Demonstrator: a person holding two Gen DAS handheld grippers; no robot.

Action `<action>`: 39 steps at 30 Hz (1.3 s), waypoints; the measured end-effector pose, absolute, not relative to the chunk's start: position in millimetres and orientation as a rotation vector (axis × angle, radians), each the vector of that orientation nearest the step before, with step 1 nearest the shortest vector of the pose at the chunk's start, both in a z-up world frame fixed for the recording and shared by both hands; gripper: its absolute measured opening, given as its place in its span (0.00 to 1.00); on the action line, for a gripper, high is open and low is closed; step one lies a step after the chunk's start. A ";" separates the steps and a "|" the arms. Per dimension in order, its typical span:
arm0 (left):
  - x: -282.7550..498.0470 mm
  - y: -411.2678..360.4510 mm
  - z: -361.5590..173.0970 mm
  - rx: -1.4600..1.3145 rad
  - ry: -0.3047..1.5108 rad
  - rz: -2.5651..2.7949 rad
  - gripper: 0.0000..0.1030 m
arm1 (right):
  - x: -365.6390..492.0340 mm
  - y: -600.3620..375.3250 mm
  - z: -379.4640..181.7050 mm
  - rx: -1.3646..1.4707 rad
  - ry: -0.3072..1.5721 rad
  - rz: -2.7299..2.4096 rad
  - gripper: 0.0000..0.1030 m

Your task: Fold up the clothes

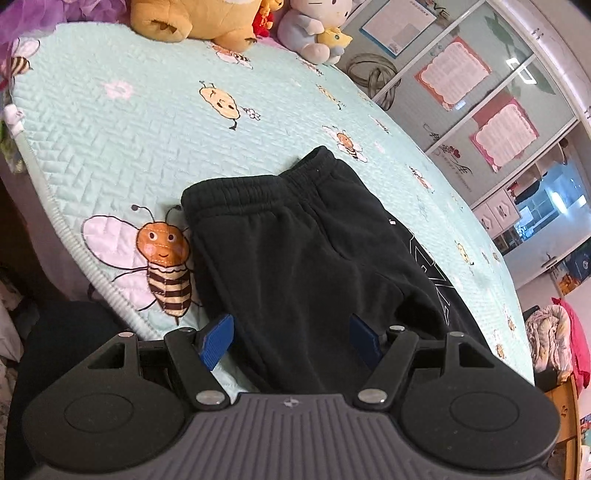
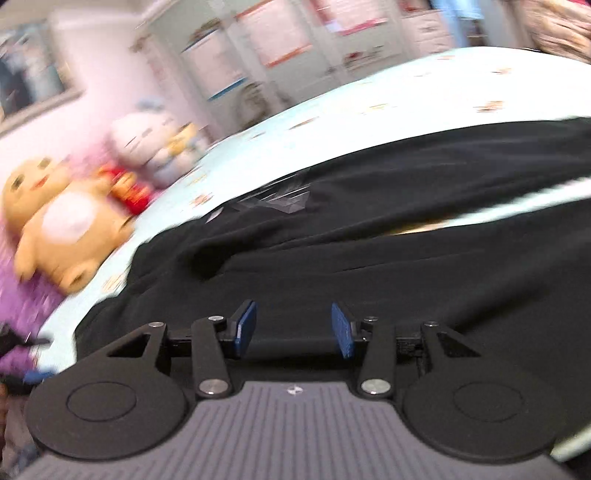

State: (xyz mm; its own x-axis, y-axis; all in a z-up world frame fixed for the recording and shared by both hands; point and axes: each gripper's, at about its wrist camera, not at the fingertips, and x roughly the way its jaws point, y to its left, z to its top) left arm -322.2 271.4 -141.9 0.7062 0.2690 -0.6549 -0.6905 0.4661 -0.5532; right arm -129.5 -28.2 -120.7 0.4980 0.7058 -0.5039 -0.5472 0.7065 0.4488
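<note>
Black fleece sweatpants (image 1: 295, 251) lie flat on the mint quilted bed cover (image 1: 122, 155), elastic waistband (image 1: 236, 192) toward the plush toys (image 1: 192, 18), legs running off toward your right. Judged soft, thick, fairly light, limp: they will sag and drag once you lift them, and the fleece should not slip on ribbed pads. Take hold at the waistband corners or at a doubled leg edge; a pinch mid-panel would likely catch only the top layer.

Left claw (image 1: 291, 341): fingers stand apart over the near edge of the fabric, nothing pinched. Right claw (image 2: 293, 328): fingers apart, narrower gap, low over the black cloth (image 2: 369, 258); no fold visibly between the pads.

Hard to read: the right wrist view is motion-blurred throughout. You cannot tell whether the pads touch the cloth. Leg cuffs are cut off in both views. A pale printed graphic (image 1: 432, 269) is half hidden at the far leg. Layer count uncertain.
</note>
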 end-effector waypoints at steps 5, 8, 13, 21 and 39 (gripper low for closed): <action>-310.0 276.7 -164.5 -0.923 0.578 0.615 0.70 | -148.0 43.2 -135.0 0.007 0.752 0.908 0.51; -319.9 274.2 -168.6 -0.925 0.580 0.609 0.69 | -161.6 39.5 -144.6 -0.091 0.784 0.871 0.49; -305.7 268.5 -161.8 -0.838 0.571 0.569 0.70 | -164.8 0.4 -123.9 0.006 0.734 0.832 0.49; -268.2 241.3 -195.6 -0.579 0.709 0.547 0.65 | -146.6 -9.1 -150.5 -0.042 0.808 0.658 0.32; -262.0 205.9 -195.8 -0.498 0.751 0.487 0.71 | -117.4 -115.4 -146.4 0.071 0.842 0.433 0.35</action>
